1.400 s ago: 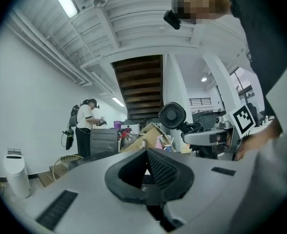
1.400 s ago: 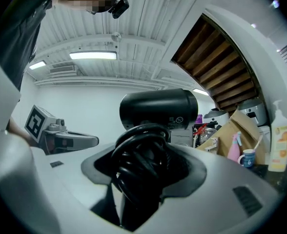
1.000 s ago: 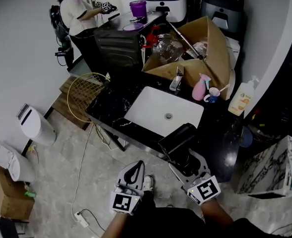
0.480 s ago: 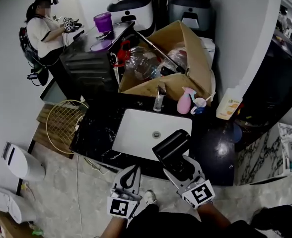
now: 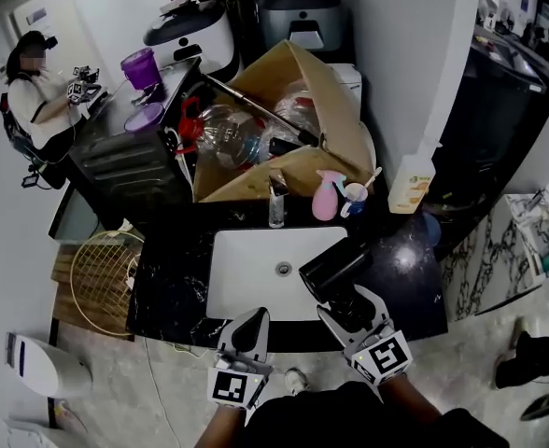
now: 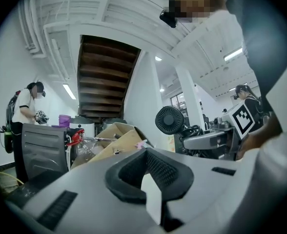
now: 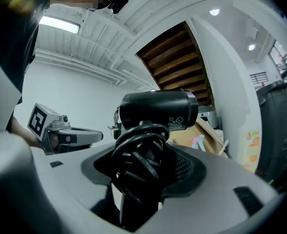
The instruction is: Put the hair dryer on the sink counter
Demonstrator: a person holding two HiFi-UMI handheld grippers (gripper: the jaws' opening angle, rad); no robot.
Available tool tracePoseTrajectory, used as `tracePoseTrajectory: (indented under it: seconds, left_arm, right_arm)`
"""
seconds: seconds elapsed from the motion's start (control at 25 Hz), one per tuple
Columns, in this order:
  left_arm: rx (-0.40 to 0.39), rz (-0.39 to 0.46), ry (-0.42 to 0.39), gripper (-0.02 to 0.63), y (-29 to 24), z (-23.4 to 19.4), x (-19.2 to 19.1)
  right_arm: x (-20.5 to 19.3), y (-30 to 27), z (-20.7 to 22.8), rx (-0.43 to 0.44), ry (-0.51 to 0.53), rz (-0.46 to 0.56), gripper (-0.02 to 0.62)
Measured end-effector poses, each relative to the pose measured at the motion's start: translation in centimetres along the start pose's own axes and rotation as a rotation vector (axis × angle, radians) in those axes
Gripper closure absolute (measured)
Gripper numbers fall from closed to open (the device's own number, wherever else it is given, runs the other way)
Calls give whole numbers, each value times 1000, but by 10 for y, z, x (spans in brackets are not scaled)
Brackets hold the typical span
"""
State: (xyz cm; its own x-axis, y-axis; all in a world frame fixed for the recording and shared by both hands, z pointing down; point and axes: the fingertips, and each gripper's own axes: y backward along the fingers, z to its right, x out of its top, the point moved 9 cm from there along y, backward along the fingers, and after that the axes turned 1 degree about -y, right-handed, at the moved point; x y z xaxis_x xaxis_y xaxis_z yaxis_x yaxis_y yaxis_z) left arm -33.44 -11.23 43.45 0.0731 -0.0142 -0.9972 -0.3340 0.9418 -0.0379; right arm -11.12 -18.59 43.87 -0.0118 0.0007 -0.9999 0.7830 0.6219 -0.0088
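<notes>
Far left first: the left gripper (image 5: 252, 317) is held low at the front edge of the surface (image 5: 167, 292), its jaws brought together on nothing. It is judged to be parked there, out of the working hand's way.

In the middle the white sink (image 5: 256, 269) is seen bare, with the tap (image 5: 275, 203) behind it.

Just right of that, the hair dryer (image 5: 333, 267) is carried by the right gripper (image 5: 351, 304). The jaws are clamped on the handle where the cord (image 7: 136, 165) is wound, so handle and cord are taken in one grasp and nothing is left dangling. The barrel is pointed away from the person, over the sink's right rim; whether it touches anything cannot be told.

Further right a bare dark stretch of surface is on offer. That is judged the likely landing spot, since the back is crowded by a pink bottle (image 5: 324, 197), a cup (image 5: 354, 194) and a box (image 5: 330, 119). The set-down is not yet made. A short lowering to the right is called for, with care taken that the dryer is not let roll into the sink.
</notes>
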Motion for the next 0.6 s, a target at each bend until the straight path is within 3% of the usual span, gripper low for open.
tracePoseTrajectory:
  seconds: [0.36,0.6]
  left_arm:
    - [-120,10,-14,606,-59,-3,-3]
    - [-184,3,-35,606,-100,17,-8]
  right_arm:
    - [-16,15,40,-172,-36,-45,337]
    - [-39,24,80,-281,-24,-186,337]
